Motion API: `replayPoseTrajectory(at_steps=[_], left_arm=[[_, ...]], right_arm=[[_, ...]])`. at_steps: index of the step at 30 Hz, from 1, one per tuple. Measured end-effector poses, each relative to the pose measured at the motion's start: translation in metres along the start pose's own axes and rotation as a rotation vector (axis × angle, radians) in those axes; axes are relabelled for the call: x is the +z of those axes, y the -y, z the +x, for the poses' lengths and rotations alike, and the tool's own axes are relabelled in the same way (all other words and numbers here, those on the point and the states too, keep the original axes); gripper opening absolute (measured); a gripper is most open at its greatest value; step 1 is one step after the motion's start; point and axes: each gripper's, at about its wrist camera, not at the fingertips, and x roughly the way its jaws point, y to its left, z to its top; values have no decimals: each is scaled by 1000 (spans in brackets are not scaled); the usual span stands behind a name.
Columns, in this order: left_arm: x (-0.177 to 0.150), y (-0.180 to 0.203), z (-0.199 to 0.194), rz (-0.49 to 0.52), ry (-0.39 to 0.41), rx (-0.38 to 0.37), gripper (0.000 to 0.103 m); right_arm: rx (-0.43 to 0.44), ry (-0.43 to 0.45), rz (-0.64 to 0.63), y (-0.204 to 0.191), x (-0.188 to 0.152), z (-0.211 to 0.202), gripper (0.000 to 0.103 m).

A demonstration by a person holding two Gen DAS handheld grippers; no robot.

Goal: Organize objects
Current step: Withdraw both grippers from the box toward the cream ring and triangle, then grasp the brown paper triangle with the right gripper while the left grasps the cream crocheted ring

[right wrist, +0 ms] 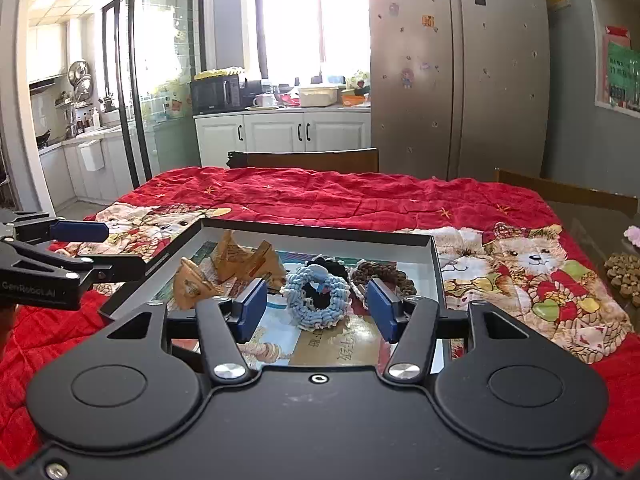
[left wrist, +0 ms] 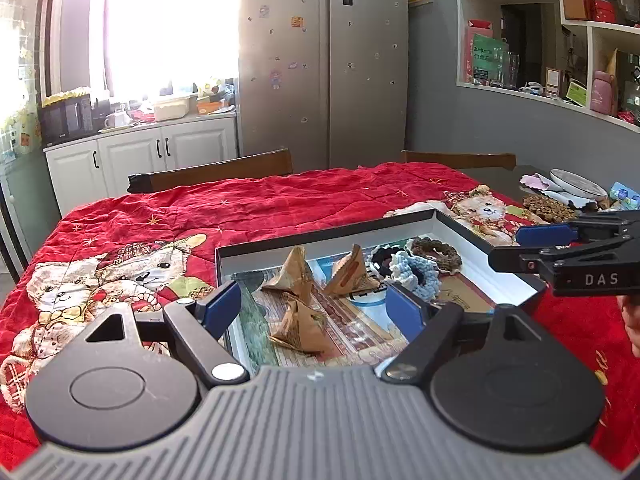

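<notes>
Nearby, brown coasters [left wrist: 550,205] lie beside the tray [left wrist: 328,235] on the quilt [left wrist: 248,204].

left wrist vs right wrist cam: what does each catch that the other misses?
Only the left wrist view: the wall shelves with glasses and a pink bottle, and a plate on the bare table end.

Only the right wrist view: the glass sliding door and the kitchen beyond it.

Both: the box on the red blanket, holding folded paper packets and crocheted rings, plus the fridge, microwave and both grippers, left gripper and right gripper, open and empty.
</notes>
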Motion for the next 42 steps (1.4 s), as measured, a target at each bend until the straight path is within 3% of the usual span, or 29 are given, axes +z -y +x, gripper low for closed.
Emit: replayPoseTrajectory(at_steps=[16, 42], left_arm=[[-21, 11, -26, 32, -23, -38, 87], [-62, 7, -10, -36, -134, -65, 87]], right_arm=[[31, -9, -31, -12, -27, -38, 56], [45, -122, -21, -20, -73, -7, 58]])
